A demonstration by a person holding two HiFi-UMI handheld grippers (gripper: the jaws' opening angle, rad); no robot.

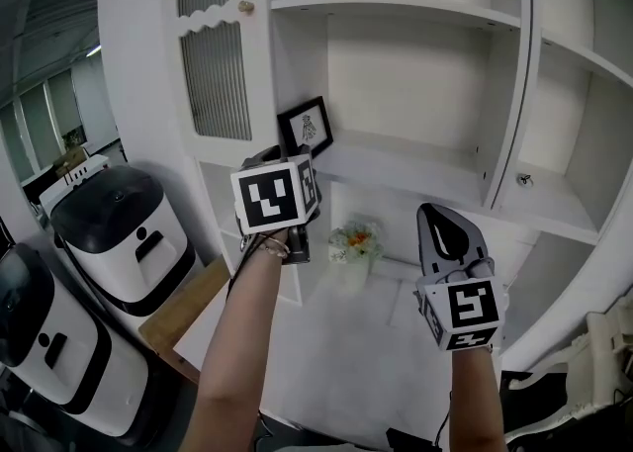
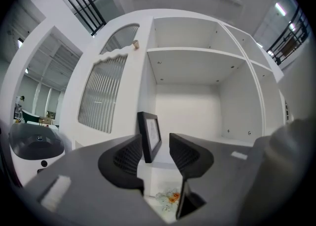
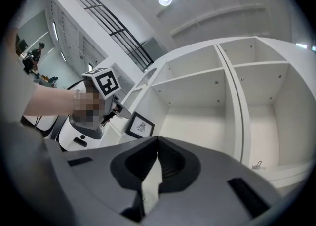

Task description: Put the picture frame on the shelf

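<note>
The black picture frame (image 1: 306,127) stands upright at the left end of the white shelf (image 1: 415,171), leaning back against the cabinet's side wall. My left gripper (image 1: 285,155) sits just in front of it and slightly below, open, pads apart. In the left gripper view the picture frame (image 2: 149,136) shows beyond the gap of the left gripper (image 2: 155,153), not touched by either pad. My right gripper (image 1: 436,213) hovers lower right, in front of the shelf, shut with nothing in it. The right gripper view shows the picture frame (image 3: 139,126) far off at the left, past the right gripper (image 3: 158,143).
A ribbed-glass cabinet door (image 1: 213,54) hangs left of the shelf. A vase of flowers (image 1: 356,240) stands in the compartment below. White-and-black appliances (image 1: 119,232) and a wooden board (image 1: 183,307) are at the lower left. A small metal item (image 1: 524,180) lies on the right-hand shelf.
</note>
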